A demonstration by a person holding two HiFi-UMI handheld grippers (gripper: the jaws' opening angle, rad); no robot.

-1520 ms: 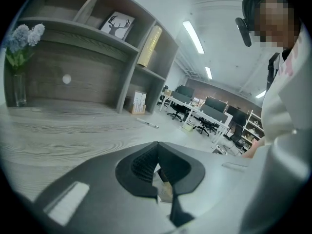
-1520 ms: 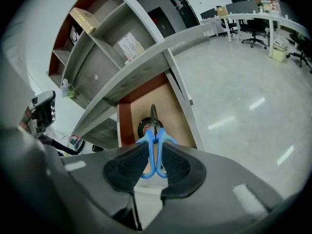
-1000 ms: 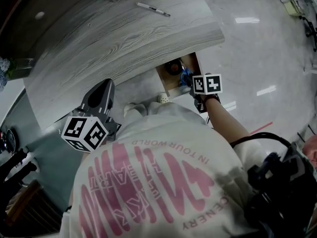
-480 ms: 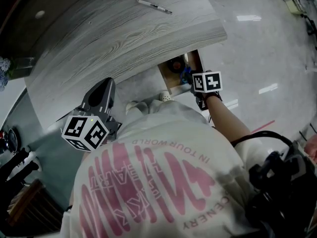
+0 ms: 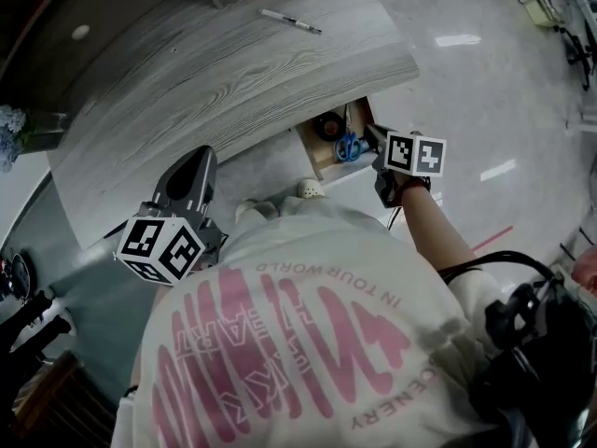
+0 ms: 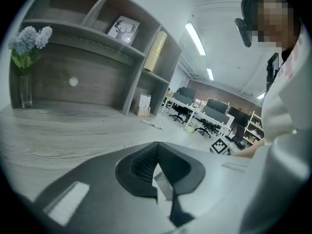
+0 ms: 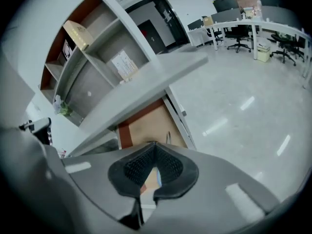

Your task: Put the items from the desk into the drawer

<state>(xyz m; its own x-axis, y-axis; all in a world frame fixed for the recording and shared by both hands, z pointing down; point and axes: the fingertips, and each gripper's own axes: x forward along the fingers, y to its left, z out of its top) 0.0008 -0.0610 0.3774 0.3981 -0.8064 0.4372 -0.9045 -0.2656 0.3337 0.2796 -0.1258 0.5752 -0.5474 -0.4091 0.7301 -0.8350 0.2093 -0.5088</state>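
Status: left gripper point(image 5: 199, 157) has its jaws together with nothing in them. It hangs at the near edge of the desk point(image 5: 233, 73), nose tipped slightly down over the top. The right gripper point(image 5: 370, 132) has just closed its jaws, tips meeting, nothing between them, and it sits off the desk's right end just above the open drawer point(image 5: 320, 160). Scissors point(image 5: 349, 147) and a dark roll point(image 5: 326, 126) lie in the drawer, below and just ahead of the right fingers. What's left on top looks like the pen point(image 5: 291, 21), flat on the far side of the desk and well apart from both grippers. From the left fingers it's straight ahead across the top, with nothing in the way. From the right fingers it's up and over to the left, past the desk edge, and the right gripper view shows only the edge and underside of the top, no pen. Neither tip is clearly nearer in the head view, but I'd call left the easier reach since it's at desk height and aimed that way. Catch: in the left gripper view the pen's long axis runs side to side, the same way those jaws close, so going straight in would pinch along the barrel, not across it. Likely needs jaws opened plus a wrist roll, or an approach from the pen's end. It's thin and flat, so it could skid off the pads.
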